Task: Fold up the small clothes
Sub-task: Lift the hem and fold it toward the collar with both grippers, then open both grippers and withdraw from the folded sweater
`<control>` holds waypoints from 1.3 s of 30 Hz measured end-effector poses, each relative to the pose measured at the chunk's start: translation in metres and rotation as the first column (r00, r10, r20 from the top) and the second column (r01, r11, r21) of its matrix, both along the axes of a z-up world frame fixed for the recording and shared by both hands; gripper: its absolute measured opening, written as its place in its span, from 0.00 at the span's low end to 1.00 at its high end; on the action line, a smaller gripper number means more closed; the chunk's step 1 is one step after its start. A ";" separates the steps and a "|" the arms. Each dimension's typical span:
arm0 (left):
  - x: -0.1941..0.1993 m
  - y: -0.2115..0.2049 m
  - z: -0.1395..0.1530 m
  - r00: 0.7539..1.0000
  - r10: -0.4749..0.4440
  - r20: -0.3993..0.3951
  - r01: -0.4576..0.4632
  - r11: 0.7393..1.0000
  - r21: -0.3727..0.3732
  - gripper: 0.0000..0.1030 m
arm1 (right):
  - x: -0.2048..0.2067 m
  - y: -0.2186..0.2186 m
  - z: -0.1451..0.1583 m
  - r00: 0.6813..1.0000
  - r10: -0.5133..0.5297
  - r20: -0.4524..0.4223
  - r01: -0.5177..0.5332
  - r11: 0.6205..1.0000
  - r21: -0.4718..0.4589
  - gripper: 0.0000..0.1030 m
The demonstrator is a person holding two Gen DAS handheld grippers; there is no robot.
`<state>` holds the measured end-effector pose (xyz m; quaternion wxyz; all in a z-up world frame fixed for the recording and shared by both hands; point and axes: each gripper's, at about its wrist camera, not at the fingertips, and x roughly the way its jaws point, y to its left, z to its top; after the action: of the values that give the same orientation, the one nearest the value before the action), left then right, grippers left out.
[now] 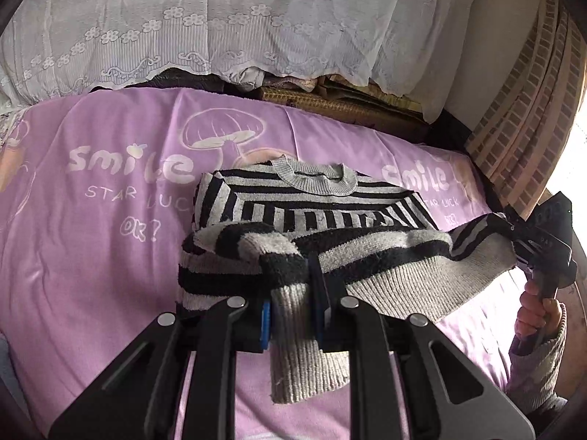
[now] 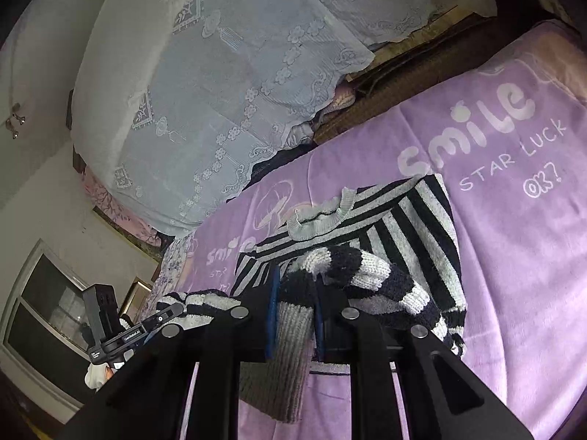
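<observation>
Lilac plush blanket [image 1: 110, 256] printed w/ "smile" covers the bed; white lace cloth [image 1: 220, 29] drapes behind; black-and-grey striped knit sweater [image 1: 312, 201] lies mid-blanket, hem lifted, pinched in left gripper [image 1: 291, 315] & right gripper [image 2: 295, 324], both clamped on its ribbed edge.

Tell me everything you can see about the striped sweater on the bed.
The striped sweater is a small knit in black and grey bands with a ribbed grey collar and ribbed grey hem. Its upper part lies flat on the purple blanket, collar away from the person, sleeves folded in. The left gripper and right gripper each pinch the lifted hem edge in shut jaws.
</observation>
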<state>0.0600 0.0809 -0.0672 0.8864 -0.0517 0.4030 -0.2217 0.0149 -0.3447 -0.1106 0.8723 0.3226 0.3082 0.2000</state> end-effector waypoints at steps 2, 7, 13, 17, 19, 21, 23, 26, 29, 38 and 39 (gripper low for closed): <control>0.011 -0.001 -0.001 1.000 0.006 -0.006 -0.006 1.000 -0.005 0.15 | 0.009 -0.001 -0.002 1.000 -0.005 -0.007 0.005 1.000 0.009 0.16; 0.039 -0.003 -0.008 0.999 0.025 -0.030 -0.026 0.999 -0.021 0.15 | 0.034 -0.004 -0.007 0.999 -0.019 -0.026 0.019 0.999 0.026 0.16; 0.069 -0.003 -0.020 0.997 0.053 -0.060 -0.056 0.997 -0.044 0.16 | 0.066 -0.011 -0.019 0.997 -0.042 -0.063 0.046 0.997 0.062 0.16; 0.086 -0.004 -0.040 0.992 0.072 -0.103 -0.077 0.996 -0.045 0.16 | 0.083 -0.013 -0.035 0.994 -0.053 -0.099 0.060 0.995 0.075 0.16; 0.094 -0.006 -0.054 0.988 0.084 -0.133 -0.089 0.996 -0.030 0.16 | 0.092 -0.014 -0.048 0.990 -0.058 -0.128 0.068 0.995 0.072 0.17; 0.101 -0.007 -0.068 0.983 0.093 -0.161 -0.096 0.995 -0.014 0.19 | 0.100 -0.015 -0.061 0.986 -0.063 -0.157 0.074 0.995 0.065 0.18; 0.105 -0.007 -0.078 0.978 0.105 -0.179 -0.106 0.994 0.005 0.28 | 0.105 -0.018 -0.075 0.979 -0.077 -0.190 0.091 0.994 0.063 0.19; 0.106 -0.007 -0.082 0.978 0.097 -0.185 -0.100 0.995 -0.005 0.30 | 0.107 -0.023 -0.087 0.974 -0.069 -0.214 0.091 0.991 0.095 0.21; 0.098 -0.002 -0.071 0.982 0.101 -0.158 -0.104 0.994 -0.012 0.53 | 0.100 -0.025 -0.081 0.977 -0.057 -0.205 0.082 0.990 0.116 0.46; 0.054 0.029 -0.042 0.989 0.132 -0.062 -0.128 0.990 0.065 0.73 | 0.033 -0.028 -0.039 0.988 -0.130 -0.085 0.121 0.987 -0.102 0.60; 0.048 0.030 -0.044 0.990 0.128 -0.056 -0.123 0.988 0.098 0.73 | 0.022 -0.025 -0.036 0.988 -0.135 -0.070 0.124 0.981 -0.147 0.60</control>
<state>0.1078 0.1111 -0.1109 0.8871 -0.0418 0.4365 -0.1444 0.0370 -0.3698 -0.1467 0.8913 0.2868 0.3344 0.1072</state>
